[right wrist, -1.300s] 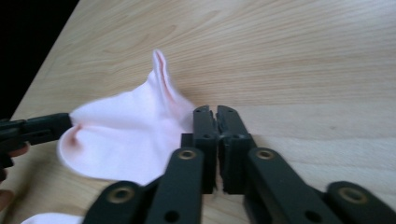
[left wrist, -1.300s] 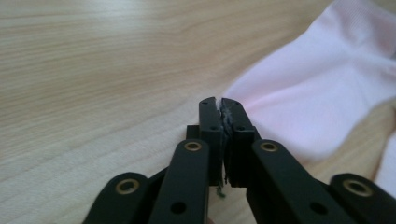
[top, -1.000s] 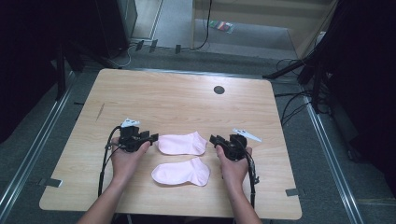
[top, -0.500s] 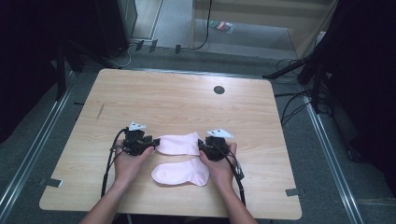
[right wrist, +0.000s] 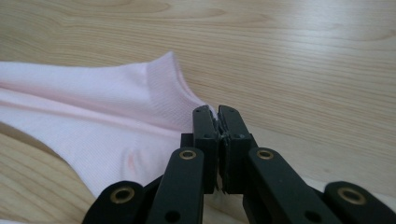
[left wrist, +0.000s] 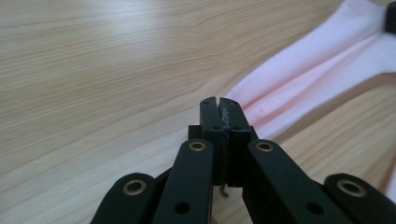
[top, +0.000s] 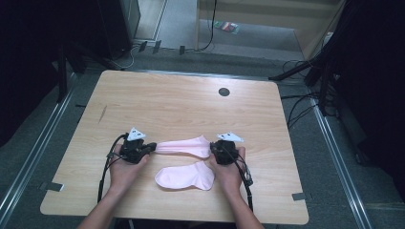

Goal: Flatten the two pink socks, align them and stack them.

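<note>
Two socks: both pink, both on the wooden table, one beyond the other from where I stand.
Far sock: stretched between my two tongs, pulled into a long narrow shape with folds running along its length; it looks lifted a little off the wood in the middle, though I cannot tell how far.
Near sock: flat on the table just in front of the stretched one, between my two hands, touched by neither tong.
Left tongs: my left hand holds them at the left end of the far sock; the jaws have just been closing and are now together, clamped on a thin edge of that sock, as the left gripper view shows.
Right tongs: my right hand holds them at the other end, by the ribbed cuff; these jaws have just been closing too and are pinched on the cuff's corner, seen up close in the right gripper view.
Cables: one trails back from each tong along my forearm.
Round dark hole: in the tabletop, well beyond the socks.
</note>
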`<state>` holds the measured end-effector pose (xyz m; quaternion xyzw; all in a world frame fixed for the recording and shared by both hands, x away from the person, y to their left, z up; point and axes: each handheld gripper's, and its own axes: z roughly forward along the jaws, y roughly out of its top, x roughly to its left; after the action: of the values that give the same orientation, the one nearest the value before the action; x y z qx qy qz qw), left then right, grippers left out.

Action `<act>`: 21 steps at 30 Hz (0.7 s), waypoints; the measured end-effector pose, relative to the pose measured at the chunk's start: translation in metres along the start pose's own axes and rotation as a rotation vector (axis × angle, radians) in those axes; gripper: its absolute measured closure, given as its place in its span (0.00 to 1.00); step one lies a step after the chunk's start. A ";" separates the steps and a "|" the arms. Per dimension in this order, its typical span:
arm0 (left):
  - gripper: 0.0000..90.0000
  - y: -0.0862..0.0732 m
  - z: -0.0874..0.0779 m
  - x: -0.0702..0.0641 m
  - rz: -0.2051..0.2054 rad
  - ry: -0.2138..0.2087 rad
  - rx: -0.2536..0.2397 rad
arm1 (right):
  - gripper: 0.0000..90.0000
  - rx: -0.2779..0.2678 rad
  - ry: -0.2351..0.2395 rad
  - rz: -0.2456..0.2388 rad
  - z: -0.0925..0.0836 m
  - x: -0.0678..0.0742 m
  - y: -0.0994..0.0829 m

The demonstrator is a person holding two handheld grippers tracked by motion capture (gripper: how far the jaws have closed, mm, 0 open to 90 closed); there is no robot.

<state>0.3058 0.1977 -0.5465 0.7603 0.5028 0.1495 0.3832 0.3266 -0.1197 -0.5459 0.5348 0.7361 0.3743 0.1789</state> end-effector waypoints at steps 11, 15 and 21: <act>0.94 0.005 0.004 -0.008 -0.080 -0.159 -0.018 | 0.95 -0.024 0.133 0.022 -0.006 0.004 0.001; 0.59 0.006 -0.001 -0.001 -0.121 -0.129 -0.064 | 0.71 -0.068 0.138 0.054 -0.009 -0.006 0.003; 0.55 0.012 0.001 -0.002 -0.152 -0.119 -0.058 | 0.61 -0.054 0.159 0.073 -0.008 -0.012 0.002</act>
<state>0.3130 0.1929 -0.5383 0.7159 0.5309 0.0890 0.4446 0.3265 -0.1335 -0.5407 0.5248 0.7176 0.4417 0.1205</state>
